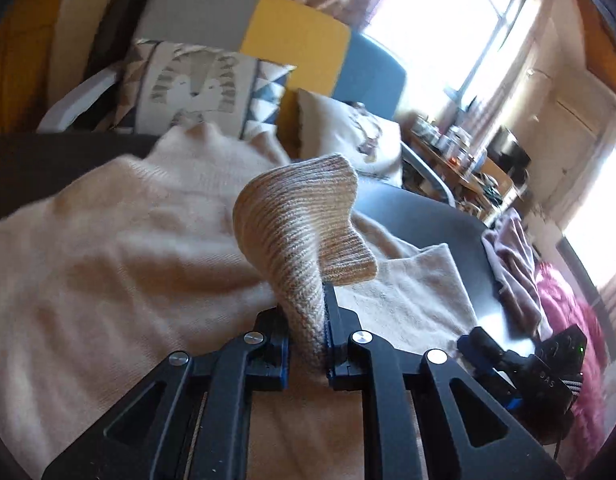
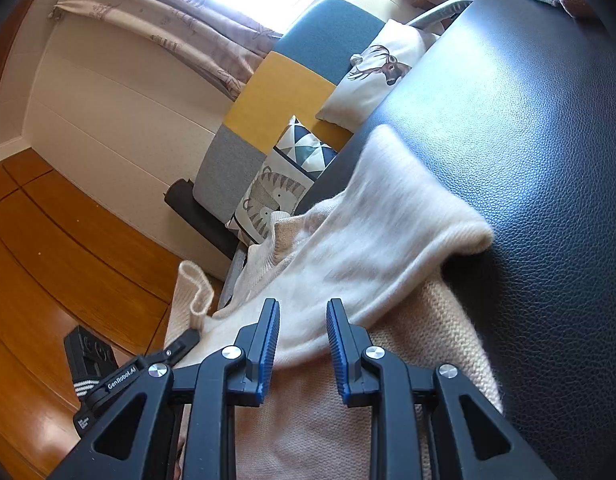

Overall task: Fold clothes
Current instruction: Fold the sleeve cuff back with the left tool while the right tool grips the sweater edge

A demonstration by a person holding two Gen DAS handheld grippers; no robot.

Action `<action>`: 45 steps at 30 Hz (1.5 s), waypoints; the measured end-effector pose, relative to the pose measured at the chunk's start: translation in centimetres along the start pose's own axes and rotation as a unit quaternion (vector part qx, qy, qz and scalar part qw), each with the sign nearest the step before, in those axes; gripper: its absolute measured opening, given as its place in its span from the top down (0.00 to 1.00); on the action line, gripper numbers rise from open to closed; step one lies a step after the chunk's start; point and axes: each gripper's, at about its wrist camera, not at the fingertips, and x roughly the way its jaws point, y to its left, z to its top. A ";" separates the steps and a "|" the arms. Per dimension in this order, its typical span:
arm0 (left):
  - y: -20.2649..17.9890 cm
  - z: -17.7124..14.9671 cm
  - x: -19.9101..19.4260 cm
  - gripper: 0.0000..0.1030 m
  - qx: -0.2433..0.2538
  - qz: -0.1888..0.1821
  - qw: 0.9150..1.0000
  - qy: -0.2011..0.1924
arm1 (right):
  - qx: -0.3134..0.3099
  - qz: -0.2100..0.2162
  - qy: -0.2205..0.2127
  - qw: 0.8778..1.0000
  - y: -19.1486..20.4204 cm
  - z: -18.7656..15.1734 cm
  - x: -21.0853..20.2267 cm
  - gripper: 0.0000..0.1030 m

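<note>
A cream knitted sweater [image 1: 148, 240] lies spread on a dark leather surface [image 1: 447, 220]. My left gripper [image 1: 306, 304] is shut on its ribbed beige cuff [image 1: 300, 216], which stands up in a curl between the jaws, lifted off the rest of the garment. In the right wrist view my right gripper [image 2: 302, 320] is open just above the sweater [image 2: 371, 220], blue pads apart with nothing pinched. One folded sleeve reaches out over the leather surface [image 2: 527, 140]. The left gripper [image 2: 186, 340] shows at lower left, by the cuff [image 2: 196, 292]. The right gripper [image 1: 479, 344] shows at lower right.
A patchwork sofa back [image 1: 296, 40] with printed cushions [image 1: 196, 88] stands beyond the surface. More clothes, mauve [image 1: 511, 264] and magenta [image 1: 567, 308], are heaped at the right. A cluttered wooden table [image 1: 459, 152] sits by the window. Wooden floor [image 2: 48, 260] lies past the surface edge.
</note>
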 end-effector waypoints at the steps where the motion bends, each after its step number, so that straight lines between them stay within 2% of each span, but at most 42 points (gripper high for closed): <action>1: 0.7 -0.1 -0.1 0.87 -0.015 0.002 1.000 -0.001 | 0.000 0.002 0.000 1.000 0.0 0.0 0.0 0.77; 4: 2.7 -0.3 -0.3 0.87 -0.053 0.004 0.999 0.001 | 0.001 0.010 -0.002 1.000 -0.1 0.0 -0.2 0.77; 8: 4.1 -0.8 -0.1 0.87 -0.073 -0.001 0.997 0.007 | -0.008 0.016 0.002 1.000 0.1 -0.1 -0.3 0.77; 12: 4.9 -1.8 0.7 0.87 -0.071 0.000 0.997 0.021 | -0.033 0.012 0.034 0.999 1.2 -0.4 0.1 0.76; 15: 6.5 -2.2 0.6 0.87 -0.108 -0.017 0.994 0.010 | -0.050 -0.003 0.038 0.998 1.7 -0.7 -0.1 0.76; 17: 7.5 -2.2 0.5 0.87 -0.130 -0.015 0.991 -0.004 | -0.039 -0.021 0.022 0.999 1.4 -0.7 -0.6 0.76; 19: 8.2 -2.3 0.7 0.87 -0.133 -0.010 0.991 0.003 | -0.012 -0.037 0.003 0.999 0.8 -0.1 -1.4 0.76; 21: 8.8 -2.5 0.9 0.87 -0.145 -0.024 0.989 0.005 | 0.023 -0.053 0.013 0.998 0.0 0.6 -1.8 0.78; 22: 9.0 -2.7 0.9 0.87 -0.153 -0.032 0.988 0.004 | 0.041 -0.061 0.019 0.997 -0.5 0.9 -2.0 0.84; 23: 9.1 -2.7 0.9 0.87 -0.156 -0.037 0.987 0.003 | 0.039 -0.075 0.039 0.996 -0.7 1.1 -2.0 0.85; 25: 9.2 -2.8 0.8 0.87 -0.159 -0.044 0.986 0.001 | 0.022 -0.079 0.088 0.993 -0.9 0.9 -1.5 0.89; 26: 9.3 -2.8 0.7 0.87 -0.161 -0.048 0.986 0.001 | 0.006 -0.080 0.099 0.992 -0.7 0.7 -1.6 0.89; 30: 9.5 -2.7 0.6 0.86 -0.172 -0.062 0.983 -0.002 | -0.048 -0.095 0.111 0.988 0.5 0.9 -1.2 0.89; 33: 9.4 -2.6 0.6 0.85 -0.173 -0.065 0.983 -0.004 | -0.093 -0.129 0.121 0.980 1.7 1.6 0.4 0.90; 35: 9.4 -2.6 0.6 0.85 -0.173 -0.065 0.983 -0.005 | -0.125 -0.157 0.120 0.972 2.5 1.9 1.2 0.90; 38: 9.3 -2.7 0.7 0.85 -0.173 -0.064 0.983 -0.004 | -0.159 -0.198 0.094 0.963 3.6 2.4 1.5 0.90; 40: 9.2 -2.7 0.7 0.84 -0.171 -0.063 0.983 -0.004 | -0.157 -0.225 0.075 0.959 3.9 3.2 1.9 0.90; 42: 9.1 -2.6 0.7 0.84 -0.168 -0.060 0.984 -0.004 | -0.119 -0.226 0.051 0.966 3.3 3.7 1.3 0.90; 45: 9.2 -2.6 0.6 0.84 -0.169 -0.061 0.984 -0.004 | -0.080 -0.193 0.014 0.978 3.4 2.7 0.5 0.88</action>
